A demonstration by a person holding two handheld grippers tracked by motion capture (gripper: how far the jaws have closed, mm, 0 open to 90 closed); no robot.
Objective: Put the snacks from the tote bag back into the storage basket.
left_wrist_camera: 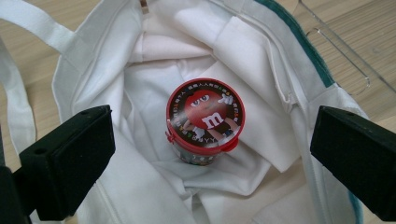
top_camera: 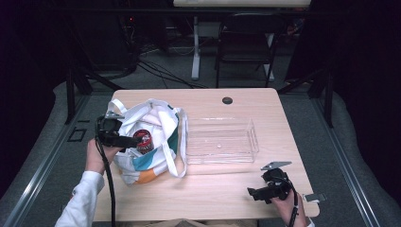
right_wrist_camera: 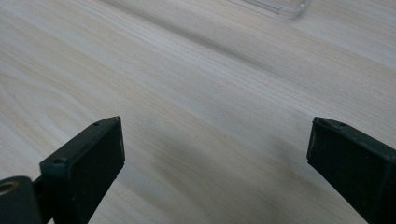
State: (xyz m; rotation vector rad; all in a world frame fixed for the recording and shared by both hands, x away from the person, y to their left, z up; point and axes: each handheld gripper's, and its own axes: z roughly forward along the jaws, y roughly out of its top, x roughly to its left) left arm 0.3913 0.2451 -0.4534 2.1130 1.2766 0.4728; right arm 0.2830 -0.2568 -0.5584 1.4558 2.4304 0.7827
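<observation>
A white tote bag (top_camera: 150, 142) with teal and orange patches lies open on the left of the table. Inside it stands a small candy tub with a red printed lid (left_wrist_camera: 205, 116), also seen from above (top_camera: 143, 139). My left gripper (top_camera: 126, 141) hovers over the bag's mouth, open, its jaws wide on either side of the tub (left_wrist_camera: 212, 158) without touching it. Near the table's front right corner, my right gripper (top_camera: 253, 193) is open over bare wood (right_wrist_camera: 210, 116) with nothing between its jaws.
A clear plastic tray (top_camera: 221, 140) sits right of the bag, mid-table; its corner (right_wrist_camera: 275, 7) shows in the right gripper view. A round cable hole (top_camera: 227, 100) marks the far table edge. A dark chair (top_camera: 246, 42) stands beyond the table.
</observation>
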